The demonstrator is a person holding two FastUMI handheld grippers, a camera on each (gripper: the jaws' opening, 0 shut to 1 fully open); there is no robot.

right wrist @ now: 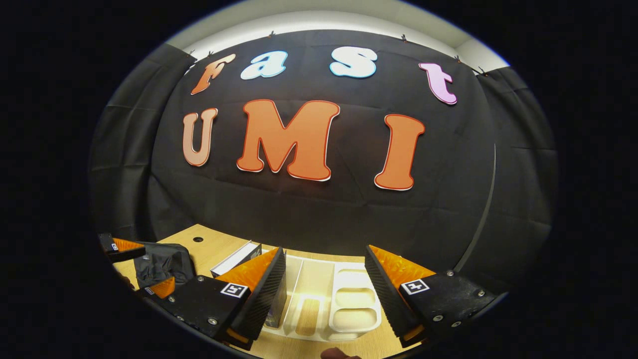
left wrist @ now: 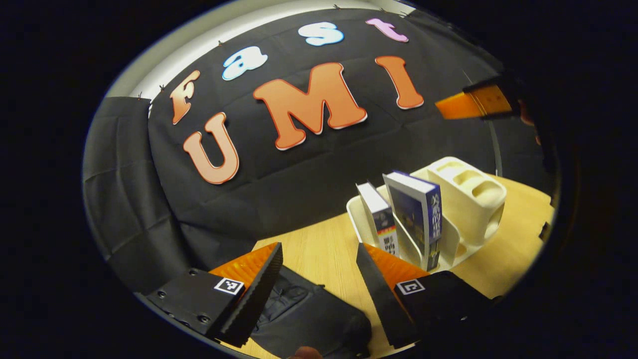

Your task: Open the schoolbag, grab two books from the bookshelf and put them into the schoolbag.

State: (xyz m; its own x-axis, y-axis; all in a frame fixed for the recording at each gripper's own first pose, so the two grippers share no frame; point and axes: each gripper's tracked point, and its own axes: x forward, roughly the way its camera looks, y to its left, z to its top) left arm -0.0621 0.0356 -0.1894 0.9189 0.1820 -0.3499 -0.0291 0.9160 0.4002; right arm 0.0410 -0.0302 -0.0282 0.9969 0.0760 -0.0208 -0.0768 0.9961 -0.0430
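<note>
While your left gripper (left wrist: 319, 279) hangs over the dark schoolbag (left wrist: 309, 319) on the table (left wrist: 324, 244), its fingers are spread and hold nothing. Just right of it, two books (left wrist: 413, 214) stand upright in the cream bookshelf (left wrist: 468, 199), the smaller one (left wrist: 381, 219) nearer the bag. Your right gripper (right wrist: 324, 284) is likewise spread, empty, poised above the bookshelf (right wrist: 349, 304). In the right gripper view, the schoolbag (right wrist: 162, 267) lies well to the left.

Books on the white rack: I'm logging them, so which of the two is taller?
The blue book, standing nearer the rack's cup compartments, rises higher; the white-covered book beside it is shorter and thinner.
</note>
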